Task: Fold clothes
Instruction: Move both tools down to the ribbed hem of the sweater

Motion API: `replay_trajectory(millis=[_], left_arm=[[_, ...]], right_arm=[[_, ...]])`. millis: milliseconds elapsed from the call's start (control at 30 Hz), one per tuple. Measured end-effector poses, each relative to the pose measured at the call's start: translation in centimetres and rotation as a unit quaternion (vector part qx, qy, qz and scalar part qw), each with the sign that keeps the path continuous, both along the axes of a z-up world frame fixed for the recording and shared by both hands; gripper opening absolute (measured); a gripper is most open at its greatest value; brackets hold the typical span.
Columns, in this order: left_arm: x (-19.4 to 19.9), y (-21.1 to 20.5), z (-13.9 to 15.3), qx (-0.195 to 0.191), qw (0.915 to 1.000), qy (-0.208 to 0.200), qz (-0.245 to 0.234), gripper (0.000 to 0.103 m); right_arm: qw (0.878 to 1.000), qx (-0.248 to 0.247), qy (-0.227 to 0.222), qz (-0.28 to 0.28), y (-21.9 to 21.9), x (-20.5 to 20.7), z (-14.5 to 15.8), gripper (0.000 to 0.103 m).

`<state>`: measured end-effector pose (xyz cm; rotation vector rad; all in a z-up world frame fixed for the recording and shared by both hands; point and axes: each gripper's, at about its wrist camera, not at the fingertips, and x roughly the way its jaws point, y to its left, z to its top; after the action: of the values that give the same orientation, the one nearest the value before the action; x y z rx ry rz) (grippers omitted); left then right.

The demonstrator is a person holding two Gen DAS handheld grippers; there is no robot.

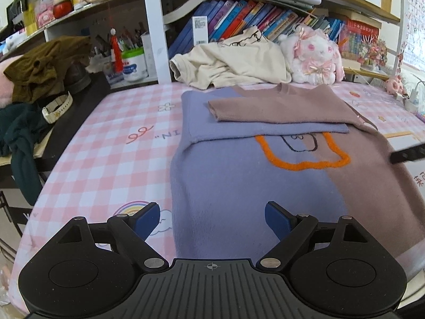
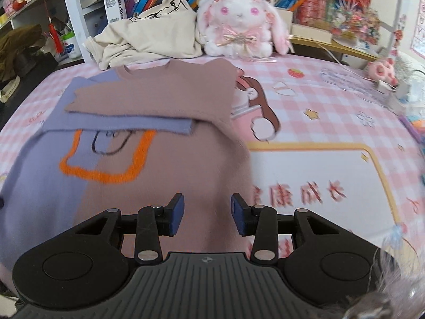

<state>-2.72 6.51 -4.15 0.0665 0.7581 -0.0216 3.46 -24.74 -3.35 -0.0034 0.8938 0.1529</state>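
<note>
Left gripper point(image 1: 212, 219) gapes wide and right gripper point(image 2: 207, 214) half-open, both empty, above the sweater's point(image 1: 239, 186) near hem.

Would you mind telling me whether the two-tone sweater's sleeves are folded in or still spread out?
Folded in: on the sweater, the brown sleeve lies across the chest atop the purple sleeve.

Bare checked sheet point(image 1: 111, 143) flanks the sweater point(image 1: 239, 180); cream garment point(image 1: 228, 66) and plush rabbit point(image 1: 316, 58) block the far edge.
</note>
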Motion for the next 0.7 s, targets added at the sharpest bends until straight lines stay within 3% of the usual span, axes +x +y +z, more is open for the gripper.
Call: replay_trajectory(millis=[200, 333, 500, 700], left_arm=[[0.0, -1.0, 0.0, -0.026, 0.9995, 0.007, 0.014, 0.089], [-0.4, -2.5, 0.2, -0.039, 0.9985, 0.018, 0.033, 0.088], [-2.6, -4.7, 1.0, -0.028, 0.9989, 0.009, 0.036, 0.089], [-5.4, -5.7, 0.8, -0.013, 0.9974, 0.038, 0.060, 0.089]], right_arm=[[1.000, 0.005, -0.002, -0.002, -1.5, -3.3, 0.1, 0.050], [1.000, 0.008, -0.004, 0.007, -2.8, -5.4, -0.1, 0.051], [1.000, 0.028, 0.004, 0.010, -4.6, -7.4, -0.5, 0.051], [0.998, 0.054, 0.016, 0.028, -5.8, -9.2, -1.5, 0.051]])
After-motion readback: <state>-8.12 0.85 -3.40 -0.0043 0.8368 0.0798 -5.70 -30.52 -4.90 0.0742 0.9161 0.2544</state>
